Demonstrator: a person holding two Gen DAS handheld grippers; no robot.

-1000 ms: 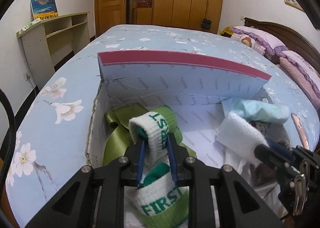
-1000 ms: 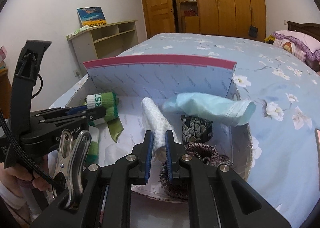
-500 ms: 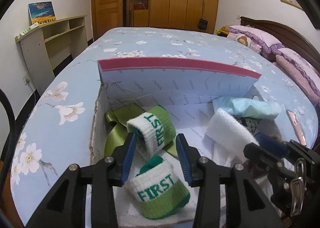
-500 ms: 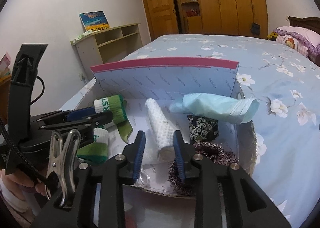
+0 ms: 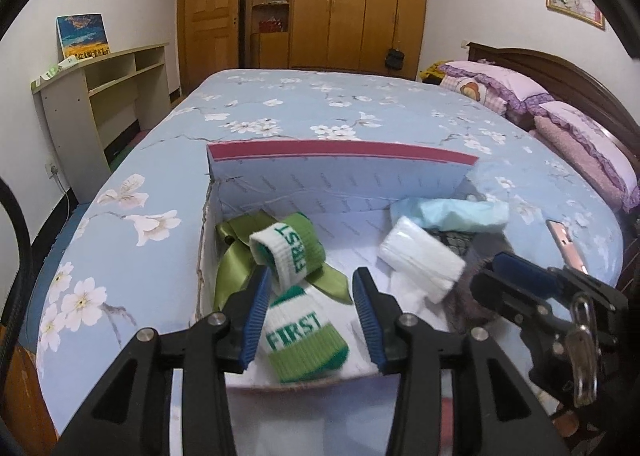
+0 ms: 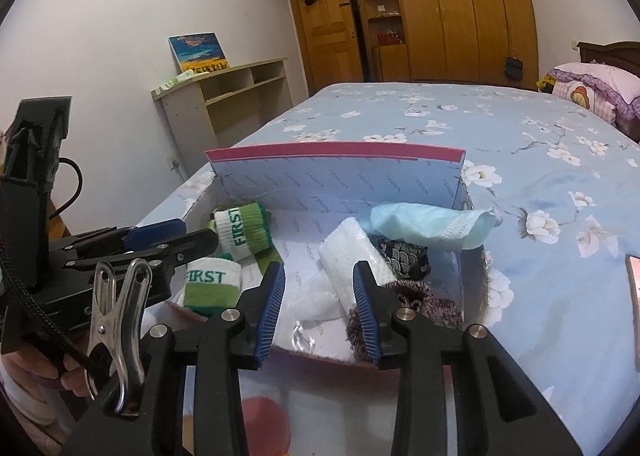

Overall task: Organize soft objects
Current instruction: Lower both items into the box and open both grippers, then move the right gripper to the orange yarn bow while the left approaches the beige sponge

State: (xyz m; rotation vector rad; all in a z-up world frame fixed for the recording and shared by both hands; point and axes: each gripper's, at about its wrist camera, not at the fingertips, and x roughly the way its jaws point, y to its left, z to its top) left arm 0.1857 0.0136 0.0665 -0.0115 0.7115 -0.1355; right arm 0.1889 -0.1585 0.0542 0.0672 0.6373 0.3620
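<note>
A shallow cardboard box (image 5: 340, 184) is sitting on a blue flowered bedspread (image 5: 152, 256), its red-edged back wall standing upright between the claws and the far end of the bed. A wooden wardrobe (image 5: 340, 4) and a low shelf unit (image 5: 100, 96) are lining the walls beyond, and pink pillows (image 5: 560, 112) are lying at the right. Inside the box, two green-and-white wristbands (image 5: 302, 330) are lying at the left on a green ribbon (image 5: 234, 276); a white rolled cloth (image 6: 352, 252) is lying in the middle, with a pale blue face mask (image 6: 432, 224), a dark patterned pouch (image 6: 404, 256) and a fuzzy brown band (image 6: 416, 296) at the right. The left claw (image 5: 310, 310) has just been opening and is gripping nothing, its jaws parted on either side of the nearer wristband. The right claw (image 6: 320, 306) has also been opening, its jaws parted beside the white cloth.
</note>
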